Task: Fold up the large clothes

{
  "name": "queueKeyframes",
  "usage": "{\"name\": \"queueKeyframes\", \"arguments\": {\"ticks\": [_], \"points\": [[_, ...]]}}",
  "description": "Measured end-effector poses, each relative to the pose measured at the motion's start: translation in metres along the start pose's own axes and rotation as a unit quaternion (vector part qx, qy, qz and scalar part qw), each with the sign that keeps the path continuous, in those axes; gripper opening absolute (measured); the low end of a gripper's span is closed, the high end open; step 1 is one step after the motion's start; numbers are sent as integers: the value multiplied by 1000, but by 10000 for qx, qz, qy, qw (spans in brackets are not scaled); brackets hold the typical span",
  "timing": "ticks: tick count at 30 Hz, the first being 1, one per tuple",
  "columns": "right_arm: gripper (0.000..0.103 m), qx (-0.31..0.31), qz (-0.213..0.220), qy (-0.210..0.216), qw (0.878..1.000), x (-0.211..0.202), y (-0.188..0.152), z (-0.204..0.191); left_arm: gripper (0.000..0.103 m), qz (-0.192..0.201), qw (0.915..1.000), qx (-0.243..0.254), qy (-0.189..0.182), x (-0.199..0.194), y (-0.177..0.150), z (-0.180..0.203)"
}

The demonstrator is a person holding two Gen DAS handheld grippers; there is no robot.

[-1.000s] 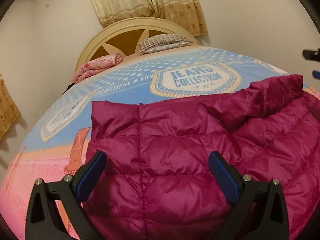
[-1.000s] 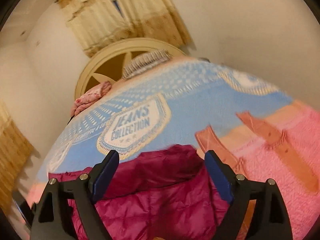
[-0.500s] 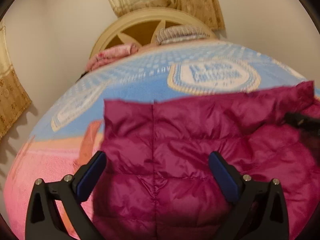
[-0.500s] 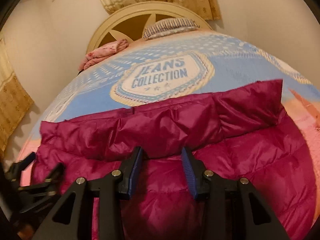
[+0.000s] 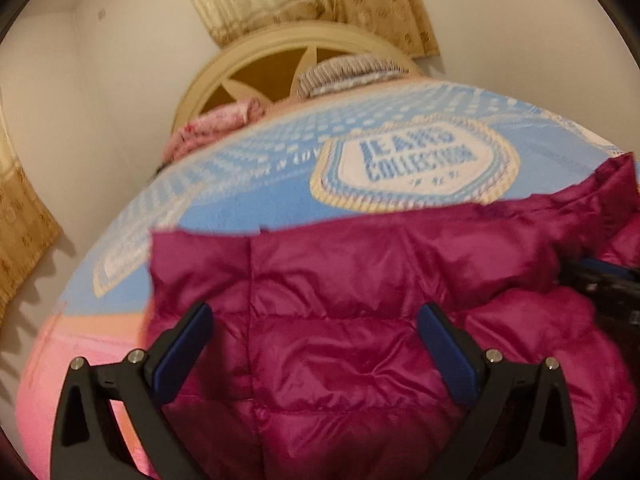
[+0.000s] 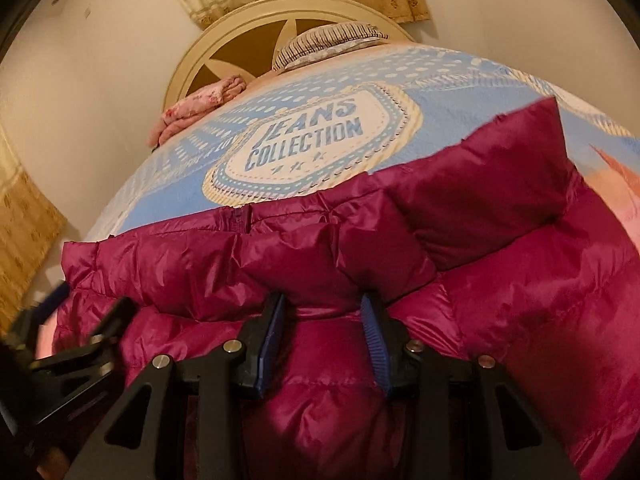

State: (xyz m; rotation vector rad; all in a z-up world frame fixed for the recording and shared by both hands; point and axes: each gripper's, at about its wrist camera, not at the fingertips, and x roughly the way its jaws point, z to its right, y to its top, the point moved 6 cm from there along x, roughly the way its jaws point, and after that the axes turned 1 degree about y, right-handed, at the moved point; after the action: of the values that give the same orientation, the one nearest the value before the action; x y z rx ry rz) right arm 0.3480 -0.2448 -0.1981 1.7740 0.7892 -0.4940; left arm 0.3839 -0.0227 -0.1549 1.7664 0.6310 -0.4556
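The right gripper (image 6: 322, 312) pinches a fold of the magenta puffer jacket (image 6: 500, 320); the left gripper (image 5: 314, 330) hangs spread above it.

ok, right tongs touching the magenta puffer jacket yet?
Touching. In the right wrist view the right tongs have both blue pads pressed into a bunched ridge of the jacket.

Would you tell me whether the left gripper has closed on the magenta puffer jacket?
No, the left gripper has its jaws spread wide, with the jacket lying between and beneath them, unpinched.
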Motion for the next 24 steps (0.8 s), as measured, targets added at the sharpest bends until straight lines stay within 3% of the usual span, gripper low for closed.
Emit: {"name": "queueKeyframes", "arguments": {"ticks": [24], "points": [[40, -222, -221, -418, 9986, 12, -1, -4, 103, -609, 9979, 238, -32, 28, -13, 15]]}}
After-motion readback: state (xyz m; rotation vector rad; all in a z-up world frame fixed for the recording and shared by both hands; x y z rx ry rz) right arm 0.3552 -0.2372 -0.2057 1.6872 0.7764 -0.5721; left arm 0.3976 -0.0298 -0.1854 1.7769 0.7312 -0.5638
